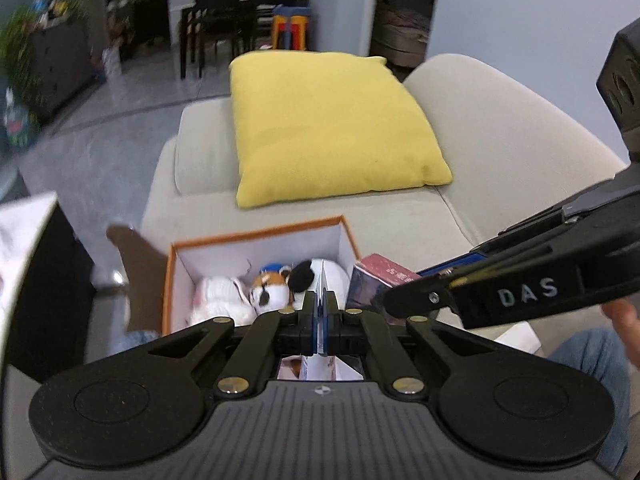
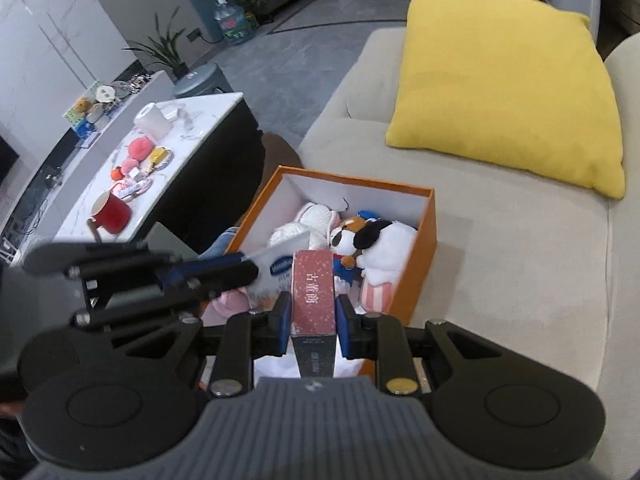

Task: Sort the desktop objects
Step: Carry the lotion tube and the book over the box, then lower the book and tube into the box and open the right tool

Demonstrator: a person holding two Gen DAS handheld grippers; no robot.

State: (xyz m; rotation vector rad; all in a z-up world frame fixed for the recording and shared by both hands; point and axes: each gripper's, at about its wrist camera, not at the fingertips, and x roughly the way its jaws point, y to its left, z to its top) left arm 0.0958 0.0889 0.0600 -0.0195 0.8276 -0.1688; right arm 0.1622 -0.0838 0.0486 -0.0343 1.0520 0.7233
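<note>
Release over orange box (image 2: 426, 236), not beside it. Right gripper (image 2: 313, 312) clamping maroon carton (image 2: 313, 292), left gripper (image 1: 319, 304) pinched tight on thin white packet (image 2: 280, 270), both above box's near edge. Clear plush toys (image 2: 376, 240) before dropping.

An open cardboard box (image 2: 424, 236) is orange outside and white inside. The soft toys (image 2: 372, 240) in it are white, with black, orange-brown and blue patches. The tall carton (image 2: 313, 300) is dusty red with pale speckles and white characters. The square cushion (image 2: 504, 84) is plain yellow on a beige fabric sofa (image 2: 520, 260). The mug (image 2: 112, 210) is red.
</note>
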